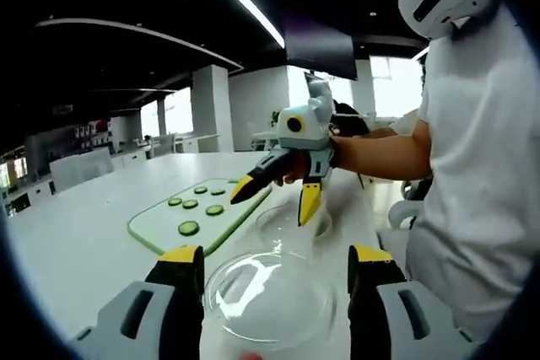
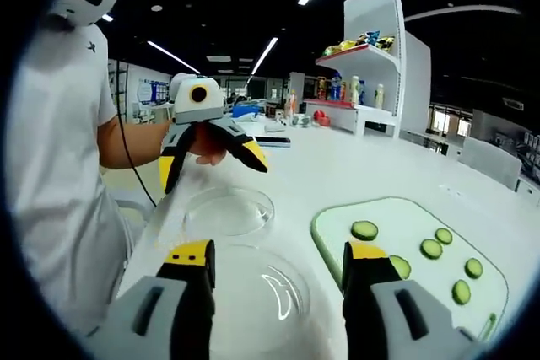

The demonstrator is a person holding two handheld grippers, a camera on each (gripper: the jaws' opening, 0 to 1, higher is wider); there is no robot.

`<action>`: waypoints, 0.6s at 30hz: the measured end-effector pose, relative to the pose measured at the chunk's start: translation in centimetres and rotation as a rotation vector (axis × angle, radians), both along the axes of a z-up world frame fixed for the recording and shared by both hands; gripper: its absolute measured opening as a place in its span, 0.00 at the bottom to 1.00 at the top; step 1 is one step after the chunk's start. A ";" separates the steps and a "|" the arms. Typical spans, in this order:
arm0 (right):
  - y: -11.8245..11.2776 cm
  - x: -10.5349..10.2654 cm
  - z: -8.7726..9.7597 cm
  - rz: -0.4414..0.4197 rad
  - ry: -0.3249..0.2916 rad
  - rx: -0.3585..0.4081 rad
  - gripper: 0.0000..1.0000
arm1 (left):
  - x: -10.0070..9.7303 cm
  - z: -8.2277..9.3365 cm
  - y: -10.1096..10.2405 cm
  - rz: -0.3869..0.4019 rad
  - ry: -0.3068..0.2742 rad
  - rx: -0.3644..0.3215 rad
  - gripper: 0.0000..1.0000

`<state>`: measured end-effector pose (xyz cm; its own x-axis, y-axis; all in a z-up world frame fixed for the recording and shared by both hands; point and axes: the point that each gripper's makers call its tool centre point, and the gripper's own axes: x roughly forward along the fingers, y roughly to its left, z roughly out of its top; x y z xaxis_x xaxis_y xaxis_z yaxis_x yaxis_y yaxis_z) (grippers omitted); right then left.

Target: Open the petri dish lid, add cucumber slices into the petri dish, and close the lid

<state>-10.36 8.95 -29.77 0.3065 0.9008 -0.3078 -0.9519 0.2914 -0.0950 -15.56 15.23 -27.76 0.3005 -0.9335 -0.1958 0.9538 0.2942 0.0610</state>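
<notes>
Two clear round petri dish pieces lie side by side on the white table; I cannot tell which is lid and which is base. One piece [image 1: 270, 292] [image 2: 228, 208] lies below my left gripper [image 1: 276, 259] [image 2: 213, 174], which hangs open with nothing in it. The other piece [image 1: 291, 221] [image 2: 253, 292] lies under my right gripper [image 1: 272, 206] [image 2: 278, 255], also open with nothing between its jaws. The grippers face each other above the dishes. Several cucumber slices [image 1: 189, 228] [image 2: 364, 230] lie on a pale green cutting board [image 1: 160, 225] [image 2: 405, 217] beside the dishes.
A person in a white shirt [image 1: 472, 191] [image 2: 59, 174] stands at the table edge [image 1: 371, 208] by the dishes. A white shelf unit [image 2: 371, 48] with bottles and goods stands farther along the table. Chairs and pillars are in the background.
</notes>
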 end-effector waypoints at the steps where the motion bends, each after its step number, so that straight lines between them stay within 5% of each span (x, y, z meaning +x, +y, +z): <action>1: -0.1 0.0 0.0 -0.003 -0.001 -0.001 0.60 | 0.0 0.0 -0.1 -0.001 0.002 -0.002 0.69; 18: -2.2 2.3 0.6 -0.114 -0.017 0.015 0.59 | -0.3 -0.2 -0.2 0.004 -0.012 0.015 0.69</action>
<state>-8.04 6.71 -29.18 0.4127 0.8640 -0.2885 -0.9106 0.3995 -0.1062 -15.82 15.04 -27.91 0.3070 -0.9292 -0.2058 0.9517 0.2975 0.0765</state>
